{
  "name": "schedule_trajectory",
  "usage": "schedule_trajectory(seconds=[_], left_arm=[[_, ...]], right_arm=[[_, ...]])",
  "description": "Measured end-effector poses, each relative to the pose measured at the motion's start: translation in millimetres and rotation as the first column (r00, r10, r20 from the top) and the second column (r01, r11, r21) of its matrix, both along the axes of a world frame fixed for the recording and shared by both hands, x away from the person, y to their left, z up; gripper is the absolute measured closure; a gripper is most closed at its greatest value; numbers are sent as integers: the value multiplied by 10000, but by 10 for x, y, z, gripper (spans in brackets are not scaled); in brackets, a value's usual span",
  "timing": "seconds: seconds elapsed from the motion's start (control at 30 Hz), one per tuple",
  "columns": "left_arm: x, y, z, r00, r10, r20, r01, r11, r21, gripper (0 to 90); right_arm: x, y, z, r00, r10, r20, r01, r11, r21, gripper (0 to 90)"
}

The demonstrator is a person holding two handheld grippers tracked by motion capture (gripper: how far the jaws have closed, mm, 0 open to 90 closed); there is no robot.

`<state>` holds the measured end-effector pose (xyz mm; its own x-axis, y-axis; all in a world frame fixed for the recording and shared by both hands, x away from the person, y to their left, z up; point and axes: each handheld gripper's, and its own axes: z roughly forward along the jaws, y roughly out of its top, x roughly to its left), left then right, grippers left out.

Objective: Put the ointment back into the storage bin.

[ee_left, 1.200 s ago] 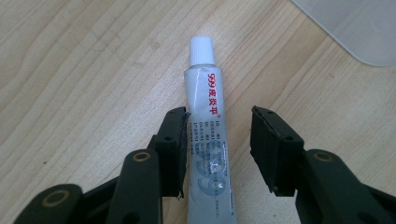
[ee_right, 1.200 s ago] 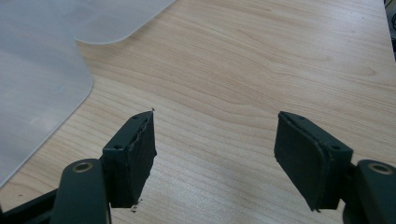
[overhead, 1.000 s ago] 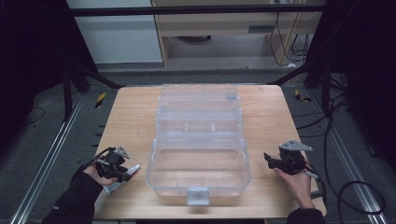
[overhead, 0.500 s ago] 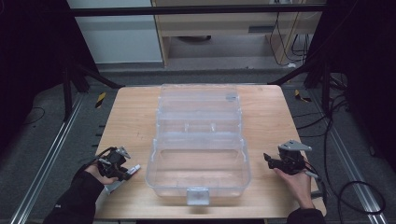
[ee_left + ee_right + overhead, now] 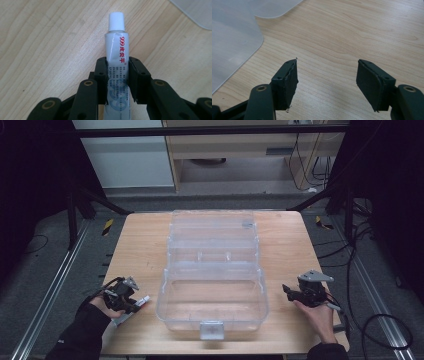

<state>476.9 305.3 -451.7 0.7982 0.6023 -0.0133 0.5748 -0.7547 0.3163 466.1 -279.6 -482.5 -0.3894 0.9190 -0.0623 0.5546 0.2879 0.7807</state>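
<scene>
Wooden tabletop [image 5: 140, 245], light grain, stood in a dark room with cables on the floor to the right. Clear plastic box [image 5: 212, 270] sat at the middle of the tabletop, lid thrown back toward the far edge, latch tab facing the near edge.

Left gripper [image 5: 131, 301] lay low near the near-left corner, just beside the box's left wall. Its jaws had just been closing and now pinched a white ointment tube [image 5: 116, 57] between the pads; white ribbed cap pointed away from the hand, red characters ran along the body. Tube lay flat over the wood, cap end toward the box's corner.

Right gripper [image 5: 291, 292] sat near the right edge, close to the box's right wall. Its jaws stood spread with bare wood between them.
</scene>
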Motion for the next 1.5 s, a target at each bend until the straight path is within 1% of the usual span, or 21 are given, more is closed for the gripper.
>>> schedule_trajectory(seconds=[0.03,0.17,0.23,0.33,0.5,0.6,0.63,0.67,0.7,0.77,0.9,0.93,0.97,1.03,1.07,1.1,1.2,1.37,1.4,1.43,1.5], left_arm=[[-8,7,31,10000,-6,6,6,10000,-46,702],[-46,24,213,9991,-188,371,196,9996,-215,702],[-67,16,316,9974,-370,618,392,9987,-338,702],[-120,-19,485,9945,-571,878,619,9967,-531,702],[-147,-74,694,9880,-1017,1161,1064,9937,-350,702],[-151,-110,811,9833,-1265,1309,1329,9902,-419,702],[-149,-118,838,9827,-1307,1309,1364,9900,-355,702],[-144,-134,875,9804,-1424,1363,1477,9886,-297,702],[-141,-144,903,9793,-1443,1422,1490,9886,-230,702],[-133,-167,974,9754,-1579,1539,1633,9863,-231,702],[-110,-228,1125,9669,-1815,1792,1916,9806,-404,702],[-104,-243,1152,9658,-1844,1822,1941,9803,-370,702],[-97,-264,1184,9627,-1949,1877,2050,9781,-357,702],[-82,-315,1247,9591,-2061,1942,2174,9753,-388,702],[-71,-357,1292,9533,-2229,2038,2352,9712,-379,702],[-67,-379,1310,9514,-2311,2034,2435,9692,-376,702],[-43,-466,1374,9412,-2621,2133,2737,9614,-265,702],[-15,-594,1455,9317,-2930,2146,3036,9526,-174,702],[-3,-632,1475,9264,-3097,2140,3205,9471,-171,702],[3,-666,1491,9202,-3275,2144,3368,9416,-72,702],[11,-735,1504,9145,-3437,2134,3526,9358,-43,702]], right_arm=[[0,-5,1,10000,17,7,-17,10000,-10,336],[0,-20,-8,10000,33,7,-33,10000,-85,335],[-2,-19,-10,10000,28,-1,-28,10000,-57,335],[1,-17,-16,10000,54,-19,-54,10000,-69,334],[1,-18,-21,10000,28,-83,-29,10000,-31,334],[5,-23,-24,10000,32,-71,-32,10000,-68,333],[11,-30,-30,9999,96,-37,-97,9998,-163,332],[7,-27,-30,9999,69,-105,-70,9999,-122,331],[6,-28,-32,9999,56,-137,-59,9997,-222,330],[6,-31,-35,9999,30,-116,-33,9997,-243,330],[8,-37,-35,10000,9,-90,-11,9997,-264,331],[7,-35,-35,9999,13,-103,-15,9997,-250,331],[7,-35,-35,9999,13,-103,-15,9997,-250,331],[7,-36,-37,10000,53,-70,-55,9995,-311,331],[6,-37,-37,10000,52,-71,-54,9995,-309,331],[3,-36,-35,10000,41,-84,-43,9996,-279,331],[2,-38,-34,10000,20,-70,-22,9996,-292,332],[5,-46,-36,10000,45,-44,-46,9994,-338,332],[5,-47,-36,10000,35,-46,-36,9994,-331,333],[6,-50,-39,10000,38,-43,-40,9995,-322,333],[5,-55,-41,10000,35,-58,-37,9995,-312,332]])
